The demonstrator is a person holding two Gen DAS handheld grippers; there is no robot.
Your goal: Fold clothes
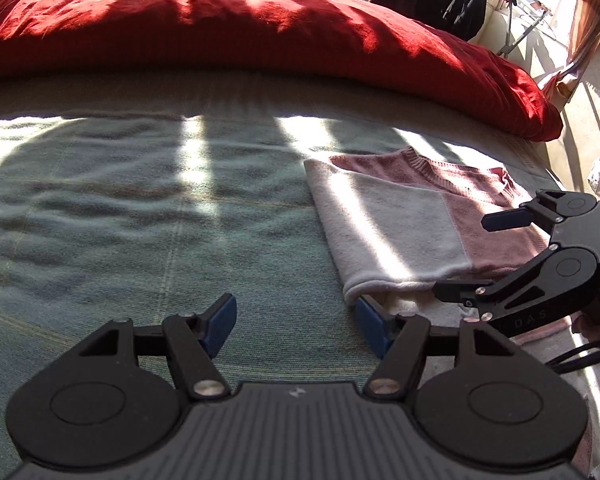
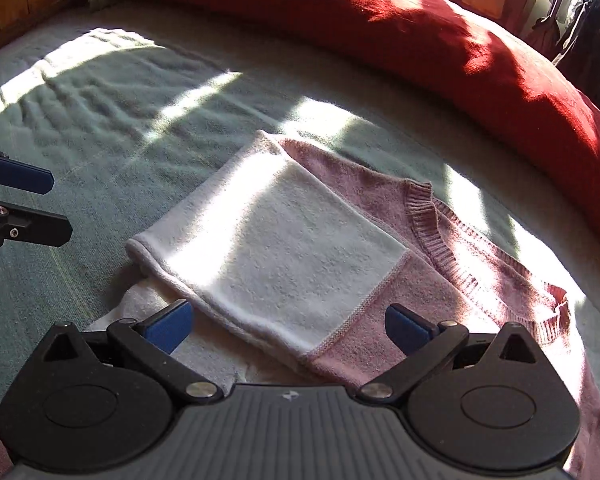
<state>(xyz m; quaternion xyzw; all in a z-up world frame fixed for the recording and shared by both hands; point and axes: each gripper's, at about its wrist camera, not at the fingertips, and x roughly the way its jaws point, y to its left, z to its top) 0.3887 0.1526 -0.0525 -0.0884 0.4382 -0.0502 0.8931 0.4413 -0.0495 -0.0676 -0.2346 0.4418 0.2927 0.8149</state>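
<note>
Our left gripper (image 1: 296,322) and right gripper (image 2: 288,326), jaws spread and empty, flank the pink-and-white sweater (image 2: 300,248), lying folded at frame centre on the green-blanketed bed (image 2: 100,128), ready to pinch its near edge.

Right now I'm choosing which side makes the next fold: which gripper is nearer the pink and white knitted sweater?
Right gripper: directly over the sweater. Left gripper sits beside it, over blanket.
</note>
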